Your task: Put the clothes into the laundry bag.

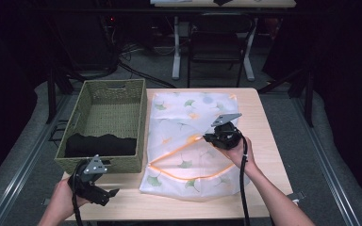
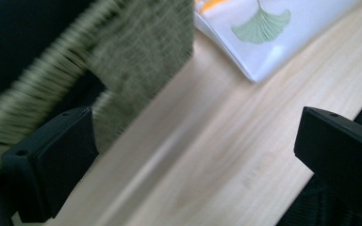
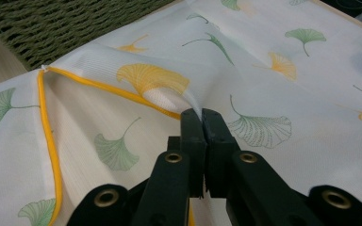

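While my right gripper (image 1: 210, 137) pinched the orange-trimmed edge of the mesh bag (image 1: 188, 122), jaws closed tight on the fabric and lifting it into a small tent, my left gripper (image 1: 107, 194) hung spread wide and held nothing, low over the table (image 1: 268, 136) at its near left corner. The bag lay flat on the table just right of the basket (image 1: 115, 96), its left side touching the basket wall. The trim (image 3: 47, 136) ran in a curve across the near half of the bag, so the mouth faced roughly toward me and opened under the right gripper's pinch. A black cloth (image 1: 99, 145) sat inside the basket at its near end, just beyond the left gripper and across the near wall. In the left gripper view the basket corner (image 2: 141, 52) was blurred, right beside one jaw, with the bag's near corner (image 2: 259, 33) farther off.

Judgement: the left hand was the nearer one to the cloth, by far. The cloth lay up and forward of it; the bag mouth lay to its right, held open. Likely next call: left gripper goes over the basket wall to grab the cloth.
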`<state>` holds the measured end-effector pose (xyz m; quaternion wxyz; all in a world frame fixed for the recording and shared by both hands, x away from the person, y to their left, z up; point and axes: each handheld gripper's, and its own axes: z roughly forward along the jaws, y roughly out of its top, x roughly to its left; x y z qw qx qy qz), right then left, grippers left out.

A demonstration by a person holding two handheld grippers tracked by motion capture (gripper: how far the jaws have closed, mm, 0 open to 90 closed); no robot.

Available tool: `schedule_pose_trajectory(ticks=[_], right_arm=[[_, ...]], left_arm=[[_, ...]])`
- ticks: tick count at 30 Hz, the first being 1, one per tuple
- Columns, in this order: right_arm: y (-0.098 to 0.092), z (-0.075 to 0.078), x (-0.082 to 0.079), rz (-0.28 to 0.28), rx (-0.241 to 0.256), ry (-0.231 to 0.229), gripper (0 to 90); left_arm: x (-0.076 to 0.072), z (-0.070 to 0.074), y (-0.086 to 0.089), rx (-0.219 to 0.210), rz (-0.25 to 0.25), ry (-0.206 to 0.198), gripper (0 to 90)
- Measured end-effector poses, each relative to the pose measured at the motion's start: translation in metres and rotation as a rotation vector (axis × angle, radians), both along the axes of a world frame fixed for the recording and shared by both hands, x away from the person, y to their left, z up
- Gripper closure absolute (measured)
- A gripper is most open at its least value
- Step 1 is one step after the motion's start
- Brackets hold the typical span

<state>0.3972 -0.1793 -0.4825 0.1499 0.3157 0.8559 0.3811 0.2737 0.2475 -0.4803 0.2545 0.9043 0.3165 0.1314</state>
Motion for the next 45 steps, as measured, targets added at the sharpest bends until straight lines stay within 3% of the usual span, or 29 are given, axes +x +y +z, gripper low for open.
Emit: schedule_pose_trajectory(ticks=[6, 8, 13, 18, 20, 23, 30, 37, 45], right_arm=[[0.0, -0.001, 0.0, 0.003, -0.003, 0.001, 88.6], [0.0, -0.001, 0.0, 0.005, -0.008, -0.002, 88.6], [0.0, -0.001, 0.0, 0.005, -0.01, 0.001, 88.6], [0.0, -0.002, 0.0, 0.005, -0.013, 0.004, 88.6], [0.0, -0.002, -0.001, 0.005, -0.013, 0.005, 88.6], [-0.001, -0.002, -0.001, 0.006, -0.016, 0.006, 88.6], [0.0, -0.003, -0.002, 0.007, -0.02, 0.008, 88.6], [0.0, -0.004, -0.003, 0.009, -0.023, 0.012, 88.6], [-0.001, -0.004, -0.004, 0.01, -0.021, 0.01, 88.7]], left_arm=[[0.015, 0.019, 0.004, 0.023, -0.012, -0.027, 0.0], [0.02, 0.026, 0.005, 0.017, -0.026, -0.029, 0.0], [0.037, 0.044, 0.006, 0.053, -0.074, -0.033, 0.0], [0.05, 0.053, 0.006, 0.066, -0.079, -0.038, 0.0], [0.056, 0.057, 0.007, 0.051, -0.095, -0.035, 0.0], [0.066, 0.062, 0.005, 0.074, -0.107, -0.033, 0.0], [0.089, 0.069, 0.009, 0.128, -0.128, -0.017, 0.0], [0.11, 0.074, 0.014, 0.141, -0.148, -0.004, 0.0], [0.133, 0.066, 0.021, 0.16, -0.169, 0.015, 0.0]])
